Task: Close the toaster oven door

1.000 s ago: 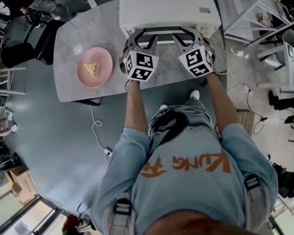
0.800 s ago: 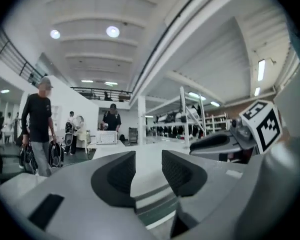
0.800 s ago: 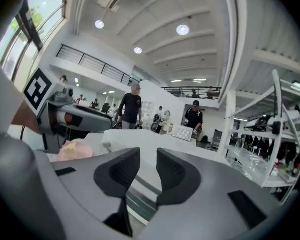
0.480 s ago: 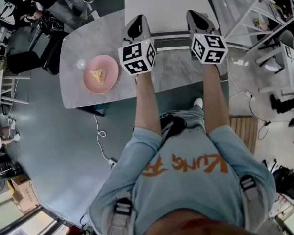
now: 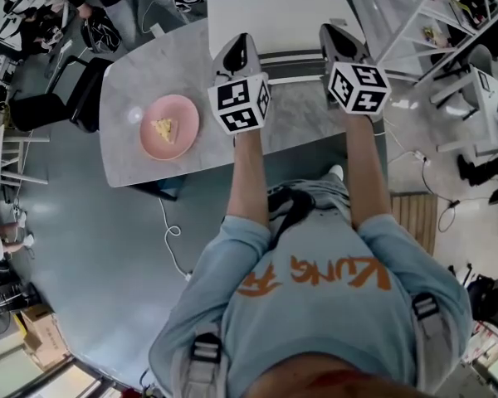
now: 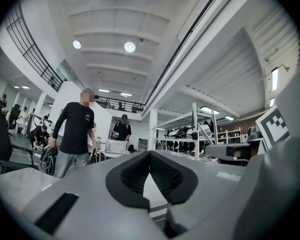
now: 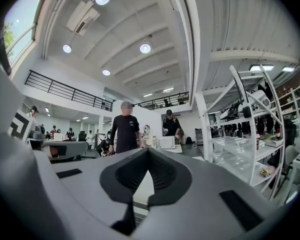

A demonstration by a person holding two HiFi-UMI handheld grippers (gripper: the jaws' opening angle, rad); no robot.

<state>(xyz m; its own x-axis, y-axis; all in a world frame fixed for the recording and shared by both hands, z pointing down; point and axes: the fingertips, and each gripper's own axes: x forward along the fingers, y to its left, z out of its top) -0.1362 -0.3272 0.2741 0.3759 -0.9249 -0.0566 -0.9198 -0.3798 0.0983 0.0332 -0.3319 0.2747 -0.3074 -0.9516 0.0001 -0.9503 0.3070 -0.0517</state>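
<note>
The white toaster oven [image 5: 278, 11] stands at the far edge of the table. Its door looks upright against the front, showing as a dark strip [image 5: 290, 56] between my grippers. My left gripper [image 5: 236, 46] and right gripper [image 5: 336, 33] are held level above the oven's front edge, side by side. Both have just been closing and are now shut with nothing between the jaws. In the left gripper view, the tips [image 6: 150, 153] meet over a sliver of white oven top [image 6: 152, 191]. The right gripper view shows the same, tips [image 7: 149, 150] together.
A pink plate [image 5: 169, 127] with a slice of food lies left of the oven on the grey marble table [image 5: 133, 65]. White shelving [image 5: 432, 23] stands to the right, and a cable [image 5: 170, 230] trails on the floor. People stand beyond the table [image 6: 75, 134].
Both grippers have risen from the lowered door at the oven's front to above its front edge. Their jaws went from spread to shut. The door now looks upright.
</note>
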